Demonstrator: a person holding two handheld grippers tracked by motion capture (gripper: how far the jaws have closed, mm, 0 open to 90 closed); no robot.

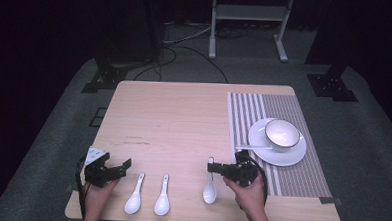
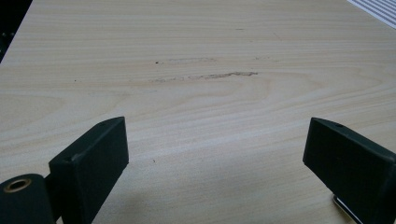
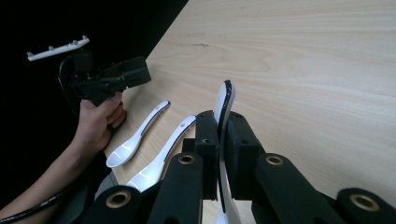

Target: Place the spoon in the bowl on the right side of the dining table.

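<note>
1. Pale wood table [image 1: 184,115] under dark surroundings in the high view: we hold our right gripper [image 1: 212,167] near the front edge, jaws pointing toward 9 o'clock and pressed onto the handle of a white spoon [image 1: 210,187]. Its long axis runs 12 to 6, handle tip at 12, scoop hanging toward us at 6. The bowl [image 1: 282,133] sits on a saucer [image 1: 277,151] on the striped mat [image 1: 301,170], at about 1 to 2 o'clock from that gripper and fairly near; one more spoon [image 1: 250,147] already lies on the saucer rim. We judge the coming move to be a carry toward 2 o'clock, so the right hand is plainly the nearer one. Two spare spoons [image 1: 134,200] [image 1: 162,201] lie at 9 o'clock, between the two grippers.

2. Left gripper view: our left gripper [image 2: 215,154] has its jaws spread wide over bare wood, nothing between them. A corner of the mat shows far off at 1 o'clock.

3. Right gripper view: the jaws pinch the spoon handle [image 3: 224,121] edge-on, its tip pointing to 12 beyond the pads, the scoop dropping to 6 below them. At 10 o'clock we see our left hand [image 3: 95,123] and its gripper, with the two spare spoons lying just inside it.
</note>
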